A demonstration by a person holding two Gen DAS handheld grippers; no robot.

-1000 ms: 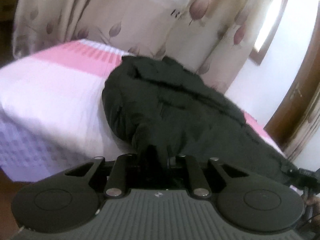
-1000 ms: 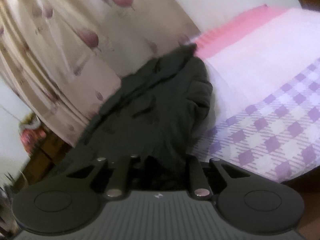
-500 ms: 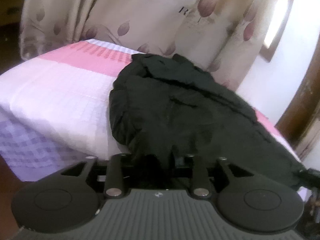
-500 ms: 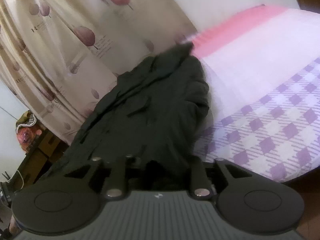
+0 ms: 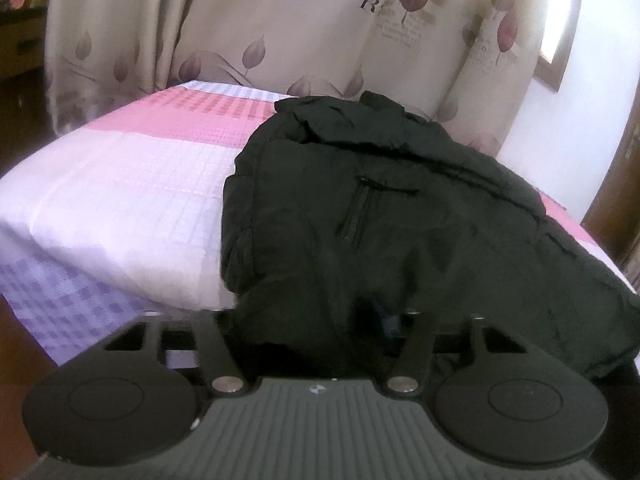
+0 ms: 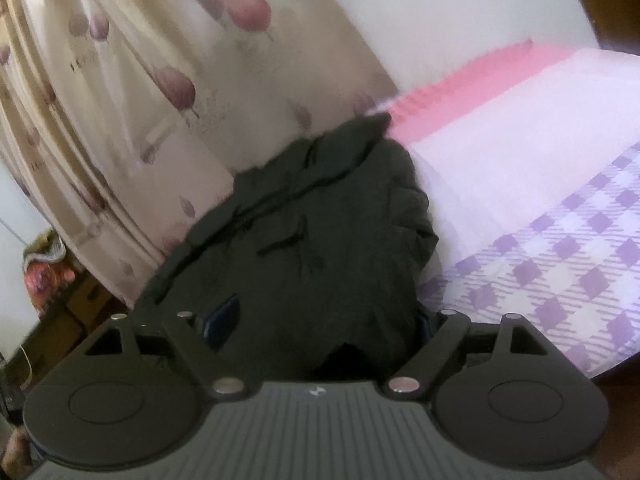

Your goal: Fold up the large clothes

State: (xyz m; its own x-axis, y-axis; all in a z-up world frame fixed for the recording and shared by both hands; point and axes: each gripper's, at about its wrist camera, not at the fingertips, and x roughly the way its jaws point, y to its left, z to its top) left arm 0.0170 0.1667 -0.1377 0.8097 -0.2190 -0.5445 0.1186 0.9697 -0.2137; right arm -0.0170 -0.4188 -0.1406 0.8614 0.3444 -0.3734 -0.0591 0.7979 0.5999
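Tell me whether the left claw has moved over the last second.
Yes. The left claw swung slightly leftward: the bed slid right in its view.

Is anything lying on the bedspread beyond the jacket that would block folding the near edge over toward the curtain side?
Nothing visible does. The black jacket lies on the bedspread, and its near edge fills both the left hand-held gripper and the right hand-held gripper. Only the curtain hangs behind the bed.
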